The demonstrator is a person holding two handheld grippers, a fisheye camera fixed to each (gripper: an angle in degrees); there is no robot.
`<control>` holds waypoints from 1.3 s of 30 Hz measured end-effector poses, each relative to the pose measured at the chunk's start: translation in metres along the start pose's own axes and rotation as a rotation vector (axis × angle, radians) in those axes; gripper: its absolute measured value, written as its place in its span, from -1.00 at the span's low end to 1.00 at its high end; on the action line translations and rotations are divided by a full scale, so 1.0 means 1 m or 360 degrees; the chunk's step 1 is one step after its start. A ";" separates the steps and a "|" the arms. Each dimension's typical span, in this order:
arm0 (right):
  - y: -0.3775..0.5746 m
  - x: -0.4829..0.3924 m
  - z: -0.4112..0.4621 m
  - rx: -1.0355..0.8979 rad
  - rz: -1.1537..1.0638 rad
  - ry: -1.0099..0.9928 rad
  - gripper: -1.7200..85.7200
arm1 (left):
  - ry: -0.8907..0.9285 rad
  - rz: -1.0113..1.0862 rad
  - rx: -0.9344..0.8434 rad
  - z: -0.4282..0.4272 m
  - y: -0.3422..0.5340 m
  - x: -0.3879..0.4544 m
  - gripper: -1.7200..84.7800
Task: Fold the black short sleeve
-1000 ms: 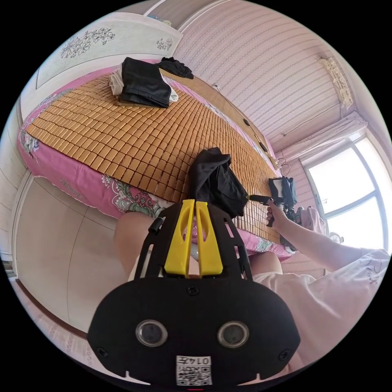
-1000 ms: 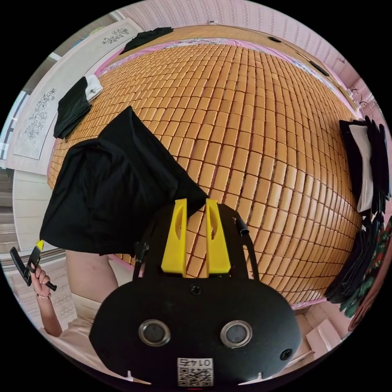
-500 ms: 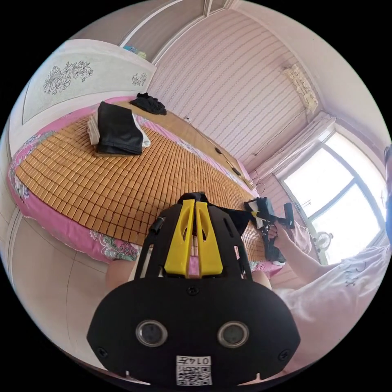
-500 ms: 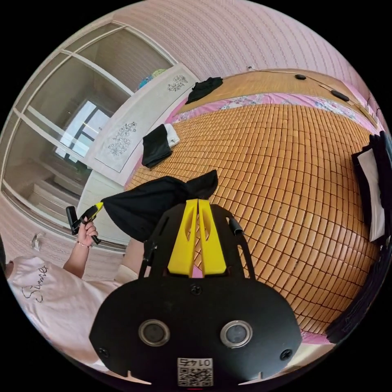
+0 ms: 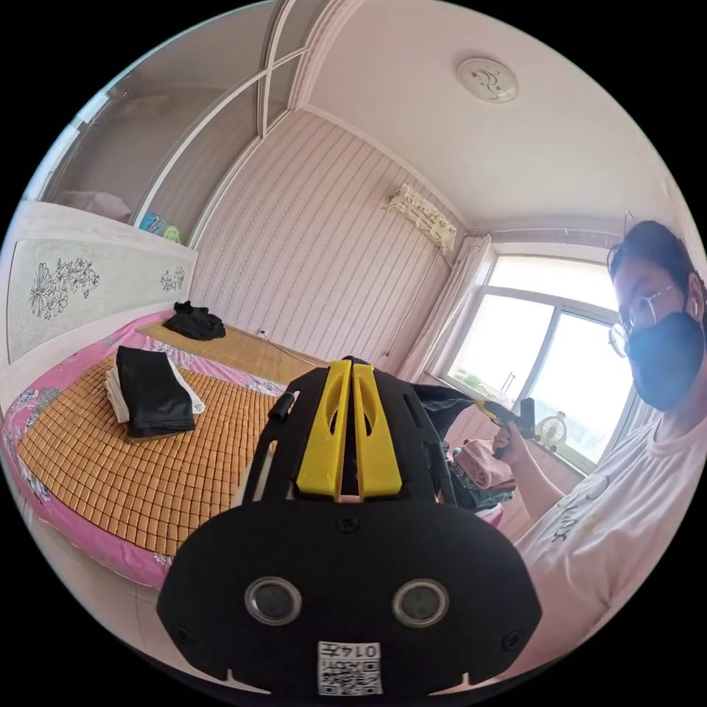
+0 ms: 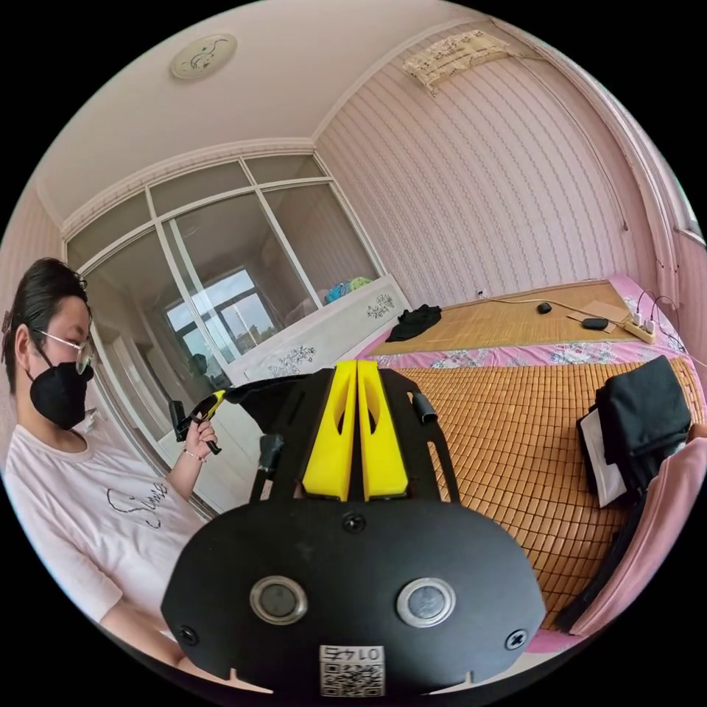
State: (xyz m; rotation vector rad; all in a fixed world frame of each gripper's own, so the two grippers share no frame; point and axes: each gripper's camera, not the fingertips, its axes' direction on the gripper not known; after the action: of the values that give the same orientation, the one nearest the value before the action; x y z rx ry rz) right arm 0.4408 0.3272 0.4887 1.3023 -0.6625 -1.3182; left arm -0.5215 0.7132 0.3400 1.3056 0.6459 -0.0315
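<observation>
A room with pink striped wallpaper (image 5: pixel 346 243) and a pale ceiling carrying a round lamp (image 5: pixel 487 79) is seen in both views. A wide window (image 5: pixel 545 361) is seen in the left gripper view, and glass sliding doors (image 6: pixel 243 265) in the right gripper view. Much of the floor space is taken by a bed (image 6: pixel 515 434), which is covered by a mat of small orange-brown tiles over a pink flowered sheet (image 5: pixel 29 412). A white headboard (image 5: pixel 74 287) with flower drawings is set at one end.

On the mat a folded stack of black and white clothes (image 5: pixel 151 390) is laid near the headboard, and a crumpled dark garment (image 5: pixel 194 322) lies on a plain mat beyond. Another pile of dark clothes (image 6: pixel 637 423) sits at the opposite edge. A power strip (image 6: pixel 639 329) with cables rests by the wall.

The black short sleeve (image 6: pixel 261 398) is held in the air between the two grippers, off the bed. The left gripper (image 5: pixel 347 383) is seen with its yellow fingers together on the cloth; the right gripper (image 6: pixel 357 383) is likewise closed on it.

Cursive writing is printed on the person's pale shirt (image 6: pixel 96 508), but it cannot be read fully.
</observation>
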 end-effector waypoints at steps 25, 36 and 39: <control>-0.099 -0.034 -0.034 -0.0260 -0.0251 0.0382 -0.97 | -0.0145 0.0109 -0.0041 0.074 -0.117 0.026 -0.98; -0.171 0.013 -0.003 0.0123 -0.0056 0.0317 -0.97 | -0.0206 0.0197 0.0070 0.171 -0.178 0.025 -0.98; -0.152 0.016 0.007 0.0031 -0.0173 0.0361 -0.97 | -0.0207 0.0198 -0.0044 0.189 -0.157 0.009 -0.98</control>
State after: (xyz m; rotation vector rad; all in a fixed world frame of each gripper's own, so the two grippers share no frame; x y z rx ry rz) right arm 0.3912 0.3455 0.3450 1.4946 -0.4530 -1.2291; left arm -0.4927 0.5011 0.2195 1.3035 0.4518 -0.0058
